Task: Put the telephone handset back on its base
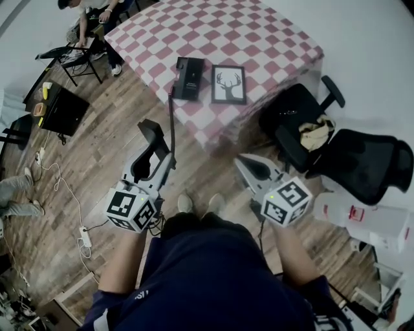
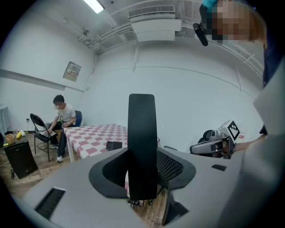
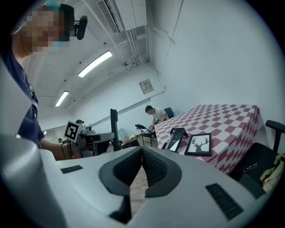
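Observation:
My left gripper (image 1: 160,157) is shut on the black telephone handset (image 1: 152,134), which stands upright between the jaws (image 2: 142,147). Its cord (image 1: 171,119) runs up to the black telephone base (image 1: 188,77) on the red-and-white checked table (image 1: 259,39). The base also shows in the left gripper view (image 2: 114,145) and the right gripper view (image 3: 177,136). My right gripper (image 1: 248,163) hangs over the wood floor before the table, shut with nothing between its jaws (image 3: 141,150).
A framed deer picture (image 1: 228,84) lies beside the base. Two black office chairs (image 1: 304,123) (image 1: 369,161) stand right of the table. A seated person (image 1: 90,19) and a black cabinet (image 1: 61,110) are at far left. Cables and a power strip (image 1: 84,236) lie on the floor.

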Demonstrator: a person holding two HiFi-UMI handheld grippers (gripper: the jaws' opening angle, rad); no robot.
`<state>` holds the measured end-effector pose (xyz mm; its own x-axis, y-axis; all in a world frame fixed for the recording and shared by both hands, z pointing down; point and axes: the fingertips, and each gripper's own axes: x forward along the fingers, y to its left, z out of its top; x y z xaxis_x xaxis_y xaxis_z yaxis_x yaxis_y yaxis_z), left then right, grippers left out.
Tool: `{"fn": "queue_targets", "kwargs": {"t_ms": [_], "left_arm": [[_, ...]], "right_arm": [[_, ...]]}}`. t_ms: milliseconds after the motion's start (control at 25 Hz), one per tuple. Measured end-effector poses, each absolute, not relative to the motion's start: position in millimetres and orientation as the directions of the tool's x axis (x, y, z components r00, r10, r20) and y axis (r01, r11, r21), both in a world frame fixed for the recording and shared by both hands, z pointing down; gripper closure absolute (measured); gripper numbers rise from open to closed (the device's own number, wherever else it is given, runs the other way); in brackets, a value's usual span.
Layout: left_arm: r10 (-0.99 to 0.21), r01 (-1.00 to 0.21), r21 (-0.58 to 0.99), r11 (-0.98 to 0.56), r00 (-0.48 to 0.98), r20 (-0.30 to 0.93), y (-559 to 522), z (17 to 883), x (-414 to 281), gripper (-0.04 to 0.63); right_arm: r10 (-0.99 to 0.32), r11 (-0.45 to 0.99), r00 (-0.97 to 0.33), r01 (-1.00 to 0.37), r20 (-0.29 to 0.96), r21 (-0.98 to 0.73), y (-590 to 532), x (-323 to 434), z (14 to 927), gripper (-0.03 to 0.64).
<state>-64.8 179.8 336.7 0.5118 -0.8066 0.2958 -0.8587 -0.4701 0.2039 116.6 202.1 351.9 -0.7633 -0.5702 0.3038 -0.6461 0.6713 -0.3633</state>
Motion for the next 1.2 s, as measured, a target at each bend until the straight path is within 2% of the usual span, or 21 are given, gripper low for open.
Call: {"fn": "queue_targets", "kwargs": {"t_ms": [1200], "left_arm": [[-0.815,-0.864,0.21,-0.458,0.502,0.288,152,344,-61,0.377]], "right_arm": [[-0.589,0.644,-0.742,-0.67,0.319,-0.369,167,131,366,0.6]]}}
